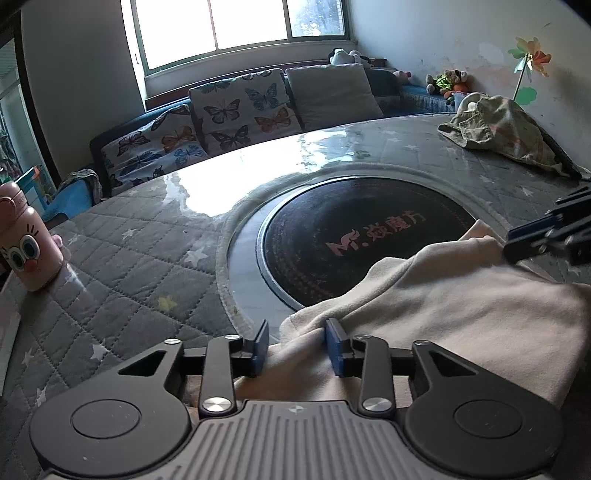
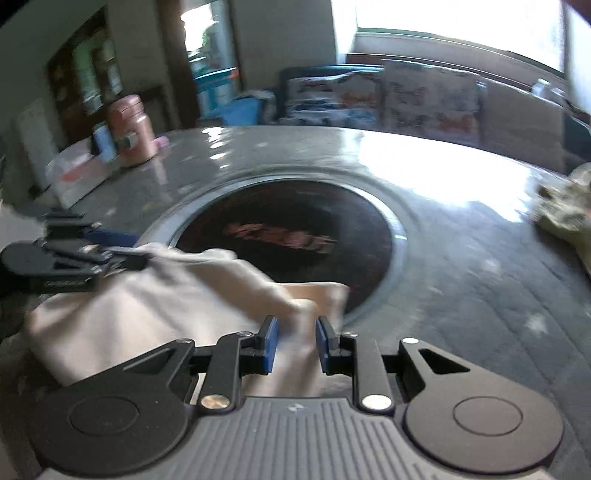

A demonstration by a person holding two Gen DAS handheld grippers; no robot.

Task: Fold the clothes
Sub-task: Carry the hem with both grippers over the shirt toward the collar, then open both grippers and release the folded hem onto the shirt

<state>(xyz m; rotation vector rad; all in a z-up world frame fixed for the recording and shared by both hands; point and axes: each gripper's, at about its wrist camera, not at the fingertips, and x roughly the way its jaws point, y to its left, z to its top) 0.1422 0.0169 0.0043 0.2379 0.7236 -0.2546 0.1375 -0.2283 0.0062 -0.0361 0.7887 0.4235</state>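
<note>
1. A cream fleece garment [image 1: 461,306] is lying on the near part of a round table [image 1: 147,251] covered in grey quilted cloth with stars. Its far edge is overlapping the rim of the dark glass disc [image 1: 354,229] set in the table's middle.
2. Its long axis is running across the table from one gripper to the other, roughly side to side in both views. One narrow end is reaching toward the right gripper [image 1: 517,247], the wider bulk is sitting nearer the left gripper [image 1: 297,345].
3. The left gripper is standing partly open. A fold of the cream fabric is lying between its blue pads [image 1: 334,347], touching the right-hand pad, while the other pad is standing clear of it.
4. The right gripper [image 2: 293,343] is standing narrowly apart with a bunched ridge of the garment between its pads [image 2: 271,343]. Blur is hiding whether both pads are pressing on it, so I cannot tell.
5. The left wrist view alone is showing a crumpled olive garment [image 1: 506,129] at the far right of the table, sharply, plus a butterfly-print sofa [image 1: 221,114] under a window [image 1: 240,26].
6. The right wrist view is blurred. It is showing a pink bottle [image 2: 131,129] from the other side, and the left gripper [image 2: 122,254] side-on at the garment's left end.
</note>
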